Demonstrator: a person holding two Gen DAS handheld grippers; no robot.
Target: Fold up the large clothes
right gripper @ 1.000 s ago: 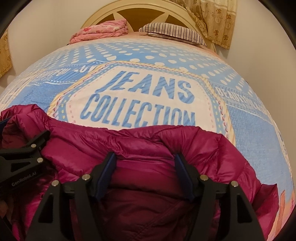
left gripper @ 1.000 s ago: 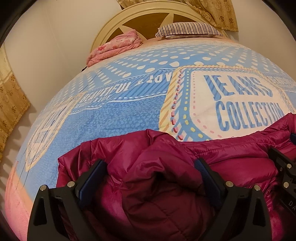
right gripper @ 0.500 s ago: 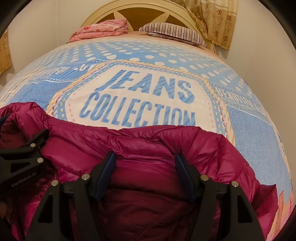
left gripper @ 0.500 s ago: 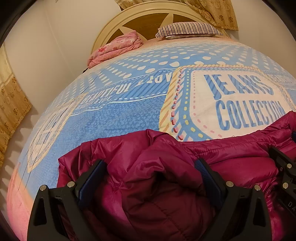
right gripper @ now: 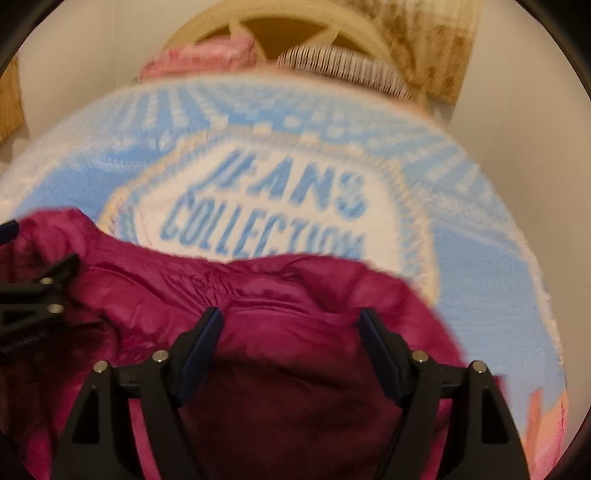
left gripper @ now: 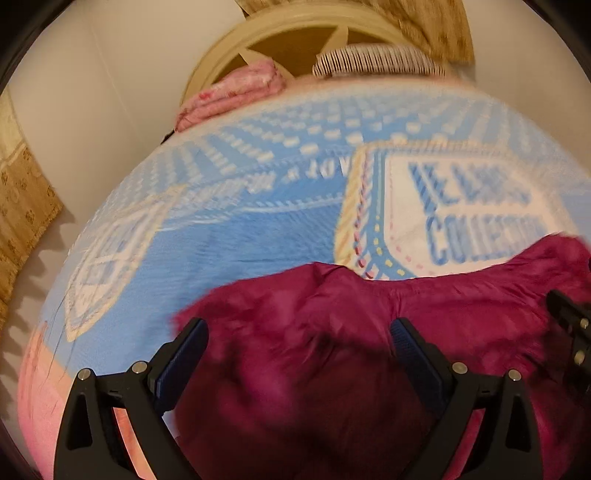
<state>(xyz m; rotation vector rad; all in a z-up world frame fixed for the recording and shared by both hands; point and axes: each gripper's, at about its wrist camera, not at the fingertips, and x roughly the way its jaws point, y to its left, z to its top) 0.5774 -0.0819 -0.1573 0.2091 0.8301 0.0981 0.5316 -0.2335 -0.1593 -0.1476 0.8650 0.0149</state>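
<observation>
Jacket [left gripper: 332,332], magenta puffer, is lying low-centre on blue bedspread [left gripper: 240,240]; left tongs [left gripper: 299,332] and right tongs [right gripper: 290,325] are gaping over it, right just widening. Pink blanket [left gripper: 232,92], striped pillow [left gripper: 376,59] are sitting top.

1. Blue bedspread [right gripper: 480,266] printed "JEANS COLLECTION", frame centre.
2. Pink folded blanket [left gripper: 229,92], upper left of centre.
3. Striped pillow [left gripper: 376,61], top.
4. Cream headboard [left gripper: 295,26], top.
5. Patterned curtain [left gripper: 26,206], left edge.

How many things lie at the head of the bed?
2: a pink folded blanket on the left, a striped pillow on the right. Others may be hidden.
</observation>
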